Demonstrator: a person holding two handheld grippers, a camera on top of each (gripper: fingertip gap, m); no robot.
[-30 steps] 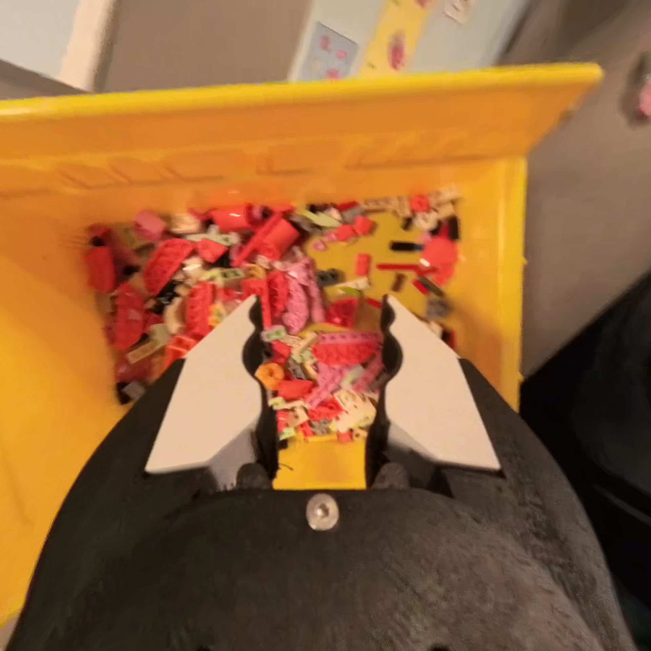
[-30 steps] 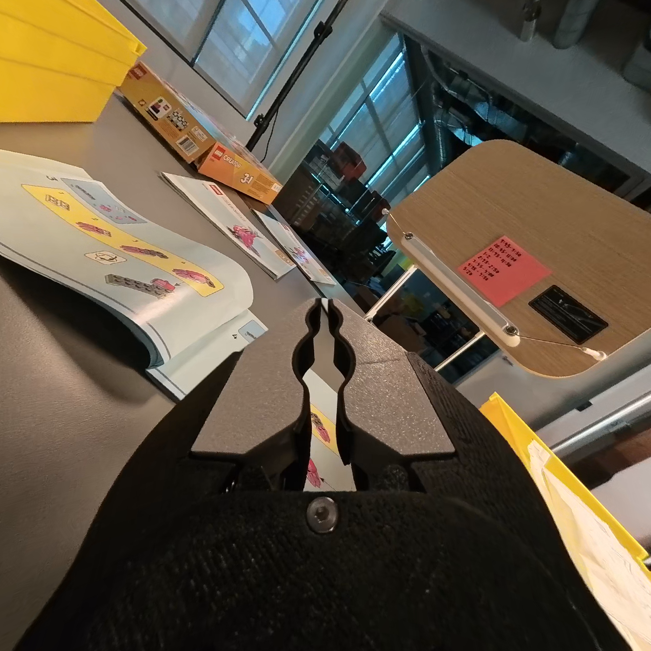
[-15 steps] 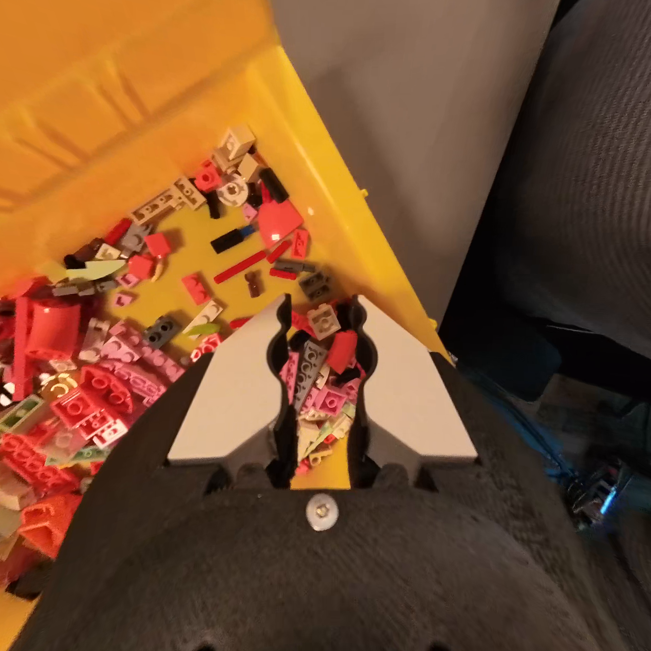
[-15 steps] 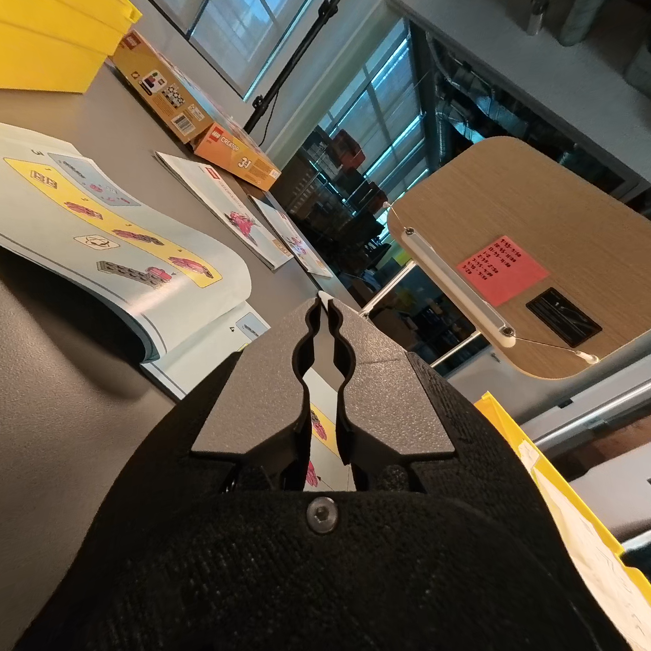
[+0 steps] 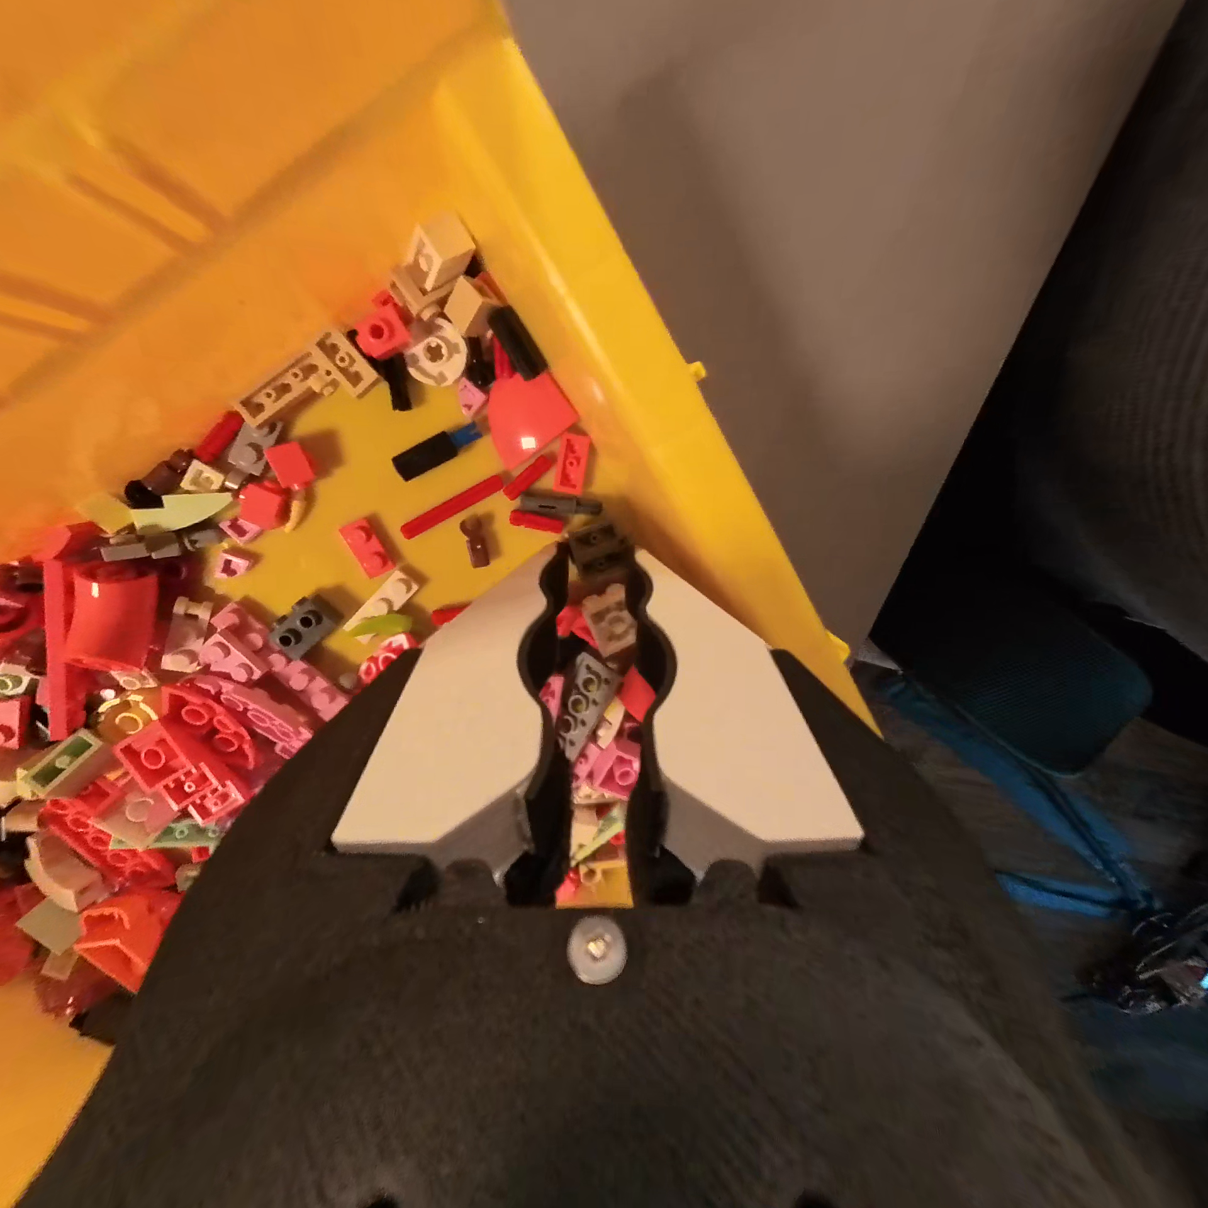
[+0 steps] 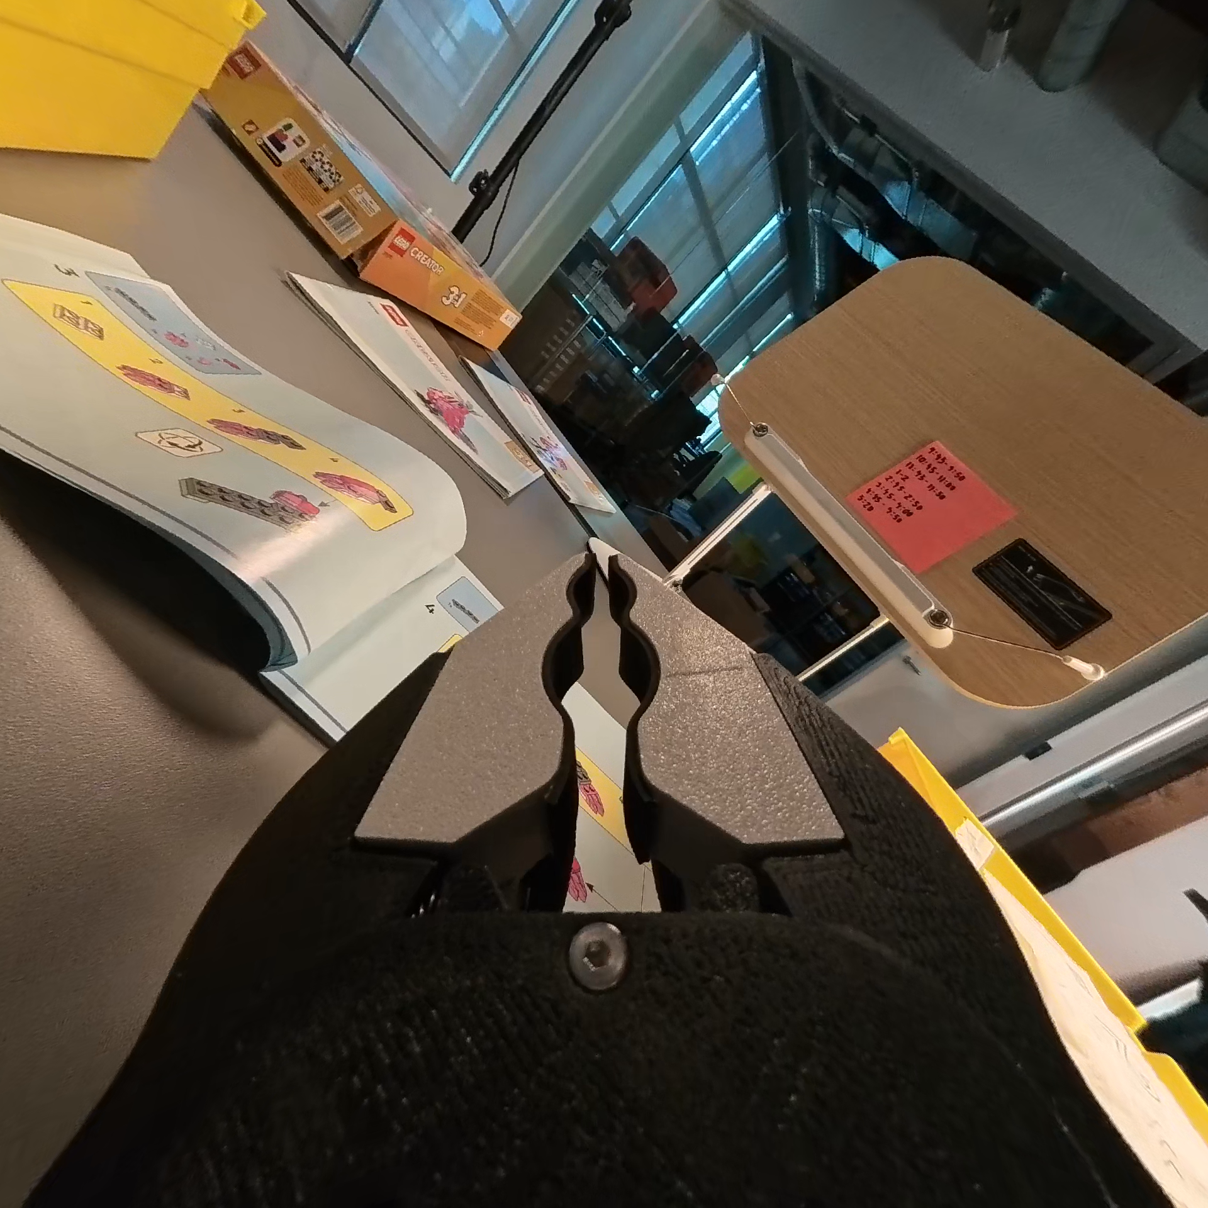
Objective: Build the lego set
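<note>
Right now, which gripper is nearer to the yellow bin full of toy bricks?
Left. The left gripper reaches into the yellow bin, fingertips closed on a dark grey brick. The right gripper sits shut over an open instruction booklet.

bin point(image 5: 660, 418): I see bright yellow walls, centre right of the left view
bricks point(image 5: 157, 738): mostly red and pink, lower left
brick point(image 5: 596, 548): dark grey, at my left fingertips
booklet point(image 6: 216, 457): pale blue pages, yellow bands
box point(image 6: 366, 196): orange
note point(image 6: 931, 503): red-pink on a wood-grain board point(image 6: 1020, 366)

Tool point(image 5: 596, 555) gripping dark grey brick point(image 5: 596, 548), yellow bin point(image 5: 654, 392)
</note>
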